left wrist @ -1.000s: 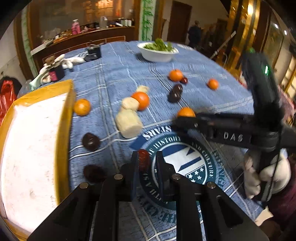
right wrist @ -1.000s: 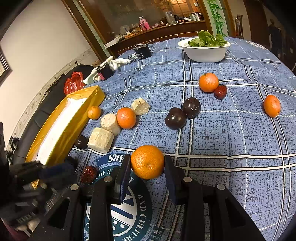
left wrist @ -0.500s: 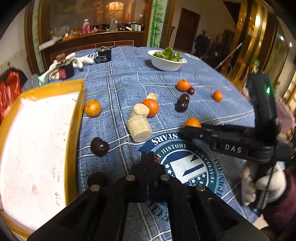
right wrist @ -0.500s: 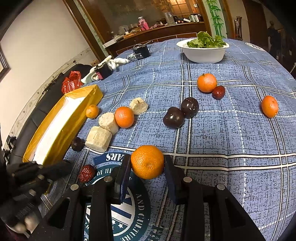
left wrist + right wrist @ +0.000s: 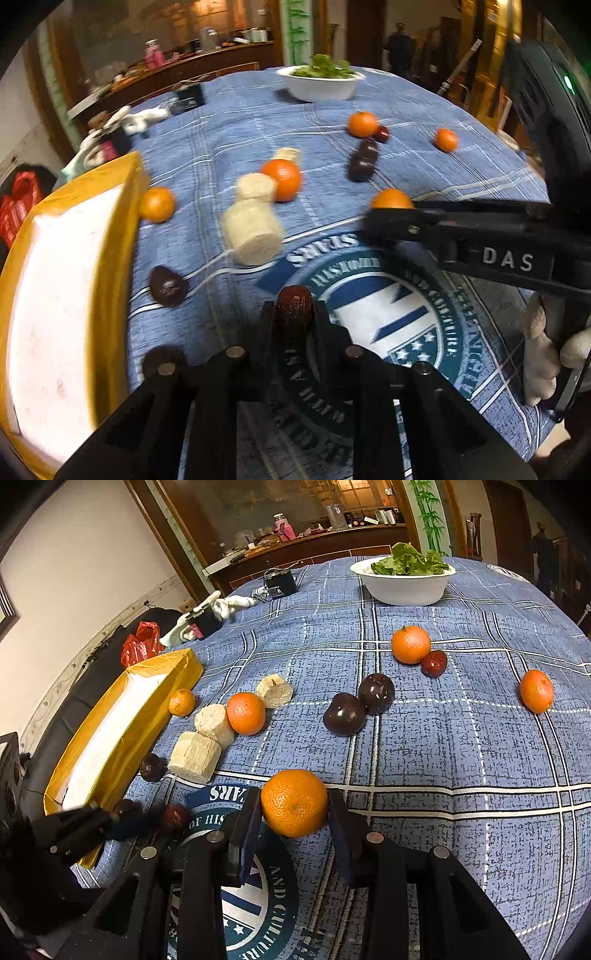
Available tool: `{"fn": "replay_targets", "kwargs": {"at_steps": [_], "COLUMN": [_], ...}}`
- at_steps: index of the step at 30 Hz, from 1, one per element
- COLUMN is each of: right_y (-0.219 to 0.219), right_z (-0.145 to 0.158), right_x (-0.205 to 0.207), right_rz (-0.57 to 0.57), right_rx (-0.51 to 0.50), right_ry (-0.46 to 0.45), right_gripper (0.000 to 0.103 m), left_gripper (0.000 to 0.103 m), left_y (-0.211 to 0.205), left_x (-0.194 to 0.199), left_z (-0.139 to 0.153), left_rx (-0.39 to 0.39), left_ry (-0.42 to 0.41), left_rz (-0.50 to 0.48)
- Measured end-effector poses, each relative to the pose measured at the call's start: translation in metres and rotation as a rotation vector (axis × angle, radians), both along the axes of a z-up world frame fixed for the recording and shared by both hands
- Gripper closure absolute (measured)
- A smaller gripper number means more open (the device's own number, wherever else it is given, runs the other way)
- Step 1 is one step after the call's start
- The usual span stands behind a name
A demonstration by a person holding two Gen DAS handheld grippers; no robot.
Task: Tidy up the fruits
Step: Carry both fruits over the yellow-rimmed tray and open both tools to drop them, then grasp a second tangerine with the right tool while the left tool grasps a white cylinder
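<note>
My left gripper (image 5: 293,319) is shut on a wrinkled red date (image 5: 294,309) and holds it just above the blue cloth, beside the yellow-rimmed tray (image 5: 125,221). The date also shows in the right wrist view (image 5: 175,816). My right gripper (image 5: 291,812) is shut on a large orange (image 5: 294,802) over the round emblem; the orange also shows in the left wrist view (image 5: 391,199). Oranges (image 5: 245,713), dark plums (image 5: 344,714) and pale cut chunks (image 5: 194,752) lie scattered on the cloth.
A white bowl of lettuce (image 5: 406,581) stands at the far side. A small dark fruit (image 5: 168,286) lies near the tray and another (image 5: 159,360) by my left fingers. Gloves and a dark box (image 5: 279,583) lie at the far left edge.
My left gripper has closed on the red date and lifted it slightly. The view has swung a little. My right gripper still holds the orange in place.
</note>
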State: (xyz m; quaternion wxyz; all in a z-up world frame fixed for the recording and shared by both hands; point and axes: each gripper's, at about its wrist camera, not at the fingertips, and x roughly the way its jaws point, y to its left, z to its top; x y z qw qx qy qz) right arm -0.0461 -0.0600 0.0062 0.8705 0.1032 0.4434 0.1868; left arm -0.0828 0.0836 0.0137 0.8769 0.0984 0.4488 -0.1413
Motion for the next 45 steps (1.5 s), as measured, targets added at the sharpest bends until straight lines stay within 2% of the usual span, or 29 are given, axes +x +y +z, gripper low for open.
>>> {"fn": "replay_targets", "kwargs": {"at_steps": [4,6,9,11,14,18,20,22,24,26,29,31,33,36,38,42,45], "right_y": [-0.001,-0.002,0.004,0.020,0.057,0.118,0.149,0.178,0.200,0.219,0.239,0.243,0.237,0.219,0.196,0.170,0.168], "right_z": [0.002,0.007,0.023,0.040,0.061,0.065,0.061,0.058,0.055,0.052,0.043,0.041,0.045,0.062,0.077,0.076,0.058], "right_x": [-0.001,-0.005,-0.013,-0.018,-0.018,-0.012,-0.010,-0.010,-0.010,-0.011,-0.007,-0.005,-0.004,0.003,0.009,0.036,0.057], "right_rz": [-0.010,-0.015,0.022,0.066,0.161,0.281,0.331,0.378,0.416,0.444,0.456,0.464,0.454,0.429,0.370,0.271,0.252], "right_rx": [-0.008,-0.013,0.040,0.058,0.095,0.106,0.099,0.087,0.080,0.062,0.037,0.042,0.054,0.085,0.060,-0.133,-0.246], "right_ry": [-0.008,-0.013,-0.018,-0.046,-0.055,-0.012,0.010,0.023,0.033,0.035,0.048,0.060,0.046,0.011,-0.042,-0.090,-0.077], "right_gripper": [0.064,0.064,0.064,0.064,0.063,0.063,0.063,0.063,0.063,0.062,0.060,0.040,0.036,0.036,0.036,0.038,0.053], "left_gripper": [0.084,0.084,0.084,0.084,0.084,0.084,0.083,0.073,0.046,0.041,0.037,0.036,0.036,0.035,0.034,0.034,0.034], "left_y": [0.046,0.081,0.136,0.164,0.205,0.240,0.247,0.254,0.260,0.264,0.268,0.270,0.271,0.274,0.277,0.281,0.280], "left_x": [-0.007,-0.011,-0.015,-0.017,-0.016,-0.021,-0.022,-0.025,-0.029,-0.032,-0.034,-0.038,-0.041,-0.047,-0.051,-0.054,-0.052], "left_z": [0.030,0.051,0.070,0.072,0.062,0.043,0.038,0.037,0.039,0.042,0.044,0.046,0.049,0.052,0.054,0.053,0.051], "left_rx": [-0.168,-0.214,-0.250,-0.254,-0.284,-0.327,-0.344,-0.354,-0.360,-0.370,-0.409,-0.428,-0.441,-0.475,-0.483,-0.505,-0.509], "left_ry": [-0.028,-0.078,-0.128,-0.138,-0.102,-0.049,-0.042,-0.042,-0.059,-0.085,-0.089,-0.104,-0.123,-0.147,-0.166,-0.176,-0.170], "left_rz": [0.094,0.175,0.310,0.386,0.491,0.581,0.600,0.610,0.624,0.634,0.633,0.627,0.626,0.625,0.631,0.634,0.627]}}
